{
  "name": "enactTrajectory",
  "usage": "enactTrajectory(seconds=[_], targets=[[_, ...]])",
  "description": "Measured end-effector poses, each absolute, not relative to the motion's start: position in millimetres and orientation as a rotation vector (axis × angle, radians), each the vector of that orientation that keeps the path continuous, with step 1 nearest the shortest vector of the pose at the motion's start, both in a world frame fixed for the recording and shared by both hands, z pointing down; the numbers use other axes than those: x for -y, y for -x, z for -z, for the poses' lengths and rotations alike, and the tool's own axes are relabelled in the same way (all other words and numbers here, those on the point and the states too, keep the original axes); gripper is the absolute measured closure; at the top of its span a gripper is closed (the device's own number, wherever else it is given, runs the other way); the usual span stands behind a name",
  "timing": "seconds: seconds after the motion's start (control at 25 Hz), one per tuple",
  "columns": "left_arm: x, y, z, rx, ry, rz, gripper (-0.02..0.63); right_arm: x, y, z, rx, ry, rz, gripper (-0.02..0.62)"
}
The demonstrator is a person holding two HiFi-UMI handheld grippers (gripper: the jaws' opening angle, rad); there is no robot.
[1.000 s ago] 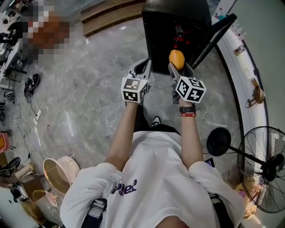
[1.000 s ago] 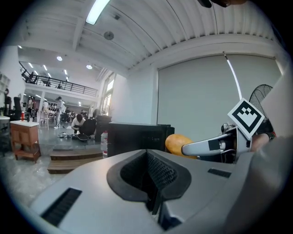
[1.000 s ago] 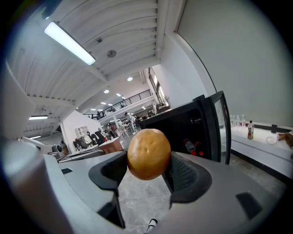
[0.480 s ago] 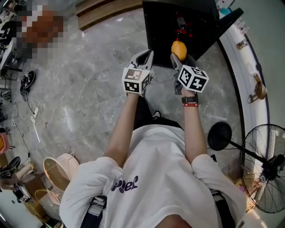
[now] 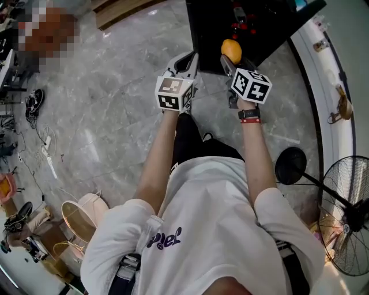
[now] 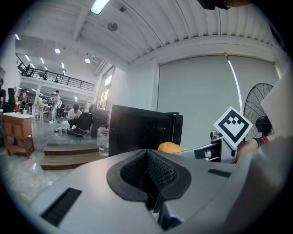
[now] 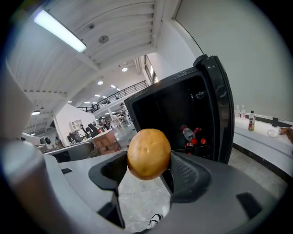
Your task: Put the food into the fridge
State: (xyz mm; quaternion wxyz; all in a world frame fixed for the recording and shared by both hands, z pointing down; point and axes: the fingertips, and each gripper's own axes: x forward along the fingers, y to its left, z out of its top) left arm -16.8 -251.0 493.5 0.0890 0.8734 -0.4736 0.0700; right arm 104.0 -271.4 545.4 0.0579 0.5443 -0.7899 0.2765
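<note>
A round orange-yellow fruit (image 5: 231, 50) (image 7: 149, 154) sits between the pads of my right gripper (image 5: 232, 59) (image 7: 149, 170), which is shut on it. The black fridge (image 5: 210, 26) (image 7: 153, 112) stands open just ahead, its door (image 5: 288, 26) (image 7: 220, 114) swung to the right. Bottles with red caps (image 7: 191, 134) (image 5: 240, 12) lie on a shelf inside. My left gripper (image 5: 185, 59) (image 6: 149, 176) hangs beside the right one, shut with nothing in it. From the left gripper view, the fruit (image 6: 170, 147) shows to the right in front of the fridge (image 6: 132, 128).
A white curved counter (image 5: 320, 63) runs along the right. A floor fan (image 5: 346, 222) and a black round stand base (image 5: 290, 165) are at the lower right. Baskets (image 5: 78, 216) sit at the lower left. Wooden steps (image 6: 68, 157) bear a water bottle (image 6: 103, 139).
Both grippers have moved forward toward the open fridge and lower, side by side. The fruit stays held in the right gripper.
</note>
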Motion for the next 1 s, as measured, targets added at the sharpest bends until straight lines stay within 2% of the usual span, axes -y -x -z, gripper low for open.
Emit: enactTrajectory(seconds=[0.6, 1.0], targets=[[308, 9, -553, 1.355, -2.609, -0.209, 0.588, 344, -120, -610, 2.322, -1.707, -0.858, 0.288], [350, 11, -576, 1.318, -2.635, -0.207, 0.588, 396, -106, -637, 2.297, -1.691, -0.814, 0.288]])
